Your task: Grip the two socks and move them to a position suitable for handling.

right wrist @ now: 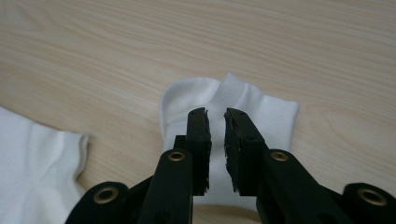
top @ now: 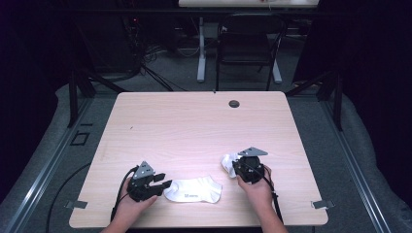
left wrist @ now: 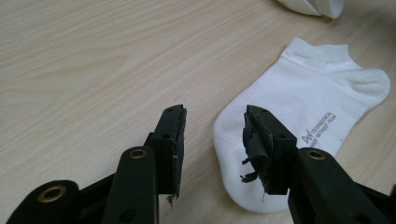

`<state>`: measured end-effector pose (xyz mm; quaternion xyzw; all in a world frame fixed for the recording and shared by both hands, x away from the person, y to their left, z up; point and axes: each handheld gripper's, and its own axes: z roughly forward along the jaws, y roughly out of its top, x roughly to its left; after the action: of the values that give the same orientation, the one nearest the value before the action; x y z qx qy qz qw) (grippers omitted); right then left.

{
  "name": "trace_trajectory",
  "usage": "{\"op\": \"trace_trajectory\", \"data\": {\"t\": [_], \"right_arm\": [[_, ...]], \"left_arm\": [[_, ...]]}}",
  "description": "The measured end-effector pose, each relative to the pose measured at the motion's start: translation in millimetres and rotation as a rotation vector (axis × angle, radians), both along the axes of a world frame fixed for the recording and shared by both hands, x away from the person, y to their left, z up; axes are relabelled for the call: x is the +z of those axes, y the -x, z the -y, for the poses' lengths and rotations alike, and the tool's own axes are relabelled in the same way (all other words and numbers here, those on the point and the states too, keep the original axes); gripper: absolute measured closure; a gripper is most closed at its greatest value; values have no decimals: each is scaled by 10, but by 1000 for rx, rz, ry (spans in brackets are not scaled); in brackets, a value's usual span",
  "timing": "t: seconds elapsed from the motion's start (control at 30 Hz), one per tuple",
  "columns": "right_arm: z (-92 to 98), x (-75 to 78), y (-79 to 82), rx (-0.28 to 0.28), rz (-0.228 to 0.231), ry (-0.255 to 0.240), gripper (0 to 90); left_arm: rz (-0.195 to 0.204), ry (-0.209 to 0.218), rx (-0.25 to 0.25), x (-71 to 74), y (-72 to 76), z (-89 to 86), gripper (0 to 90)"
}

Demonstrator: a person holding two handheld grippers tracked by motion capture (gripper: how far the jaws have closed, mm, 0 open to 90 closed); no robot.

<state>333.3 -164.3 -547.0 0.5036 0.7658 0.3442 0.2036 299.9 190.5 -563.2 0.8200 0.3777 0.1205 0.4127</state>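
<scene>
Two white ankle socks lie near the front edge of the table (top: pixel 194 121). The flat sock (top: pixel 193 190) rests between the two hands, spread out with its toe towards the left and its cuff towards the right. The bunched sock (top: pixel 228 162) sits further right and a little farther back, crumpled into a small heap.

The left gripper (top: pixel 163 184) hovers just left of the flat sock's toe; its jaws stand about half open with nothing between them, the toe lying just beyond and beside the right-hand jaw. The right gripper (top: pixel 238 167) is over the bunched sock with its jaws nearly together, a narrow gap between the pads. In the right gripper view the white fabric lies under and behind the tips, but whether any of it is actually pinched I cannot tell.

Both socks are likely very light, soft and limp, so they will fold, drape and stretch rather than hold a shape. They are neither fragile nor slippery against the worn pads. The ribbed cuff or the toe edge looks like the best place to pinch, since thin flat cloth otherwise needs the tips pressed down onto the wood
</scene>
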Motion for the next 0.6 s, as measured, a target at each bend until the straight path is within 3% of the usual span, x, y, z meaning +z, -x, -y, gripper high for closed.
{"op": "trace_trajectory", "data": {"t": [0.3, 0.6], "right_arm": [[-37, -154, -191, -26, -50, 36, 799], [-125, -243, -269, -7, -73, 26, 812]], "left_arm": [[-1, 0, 2, -6, -12, 8, 578], [-6, 9, 9, -8, -49, -3, 573]]}}
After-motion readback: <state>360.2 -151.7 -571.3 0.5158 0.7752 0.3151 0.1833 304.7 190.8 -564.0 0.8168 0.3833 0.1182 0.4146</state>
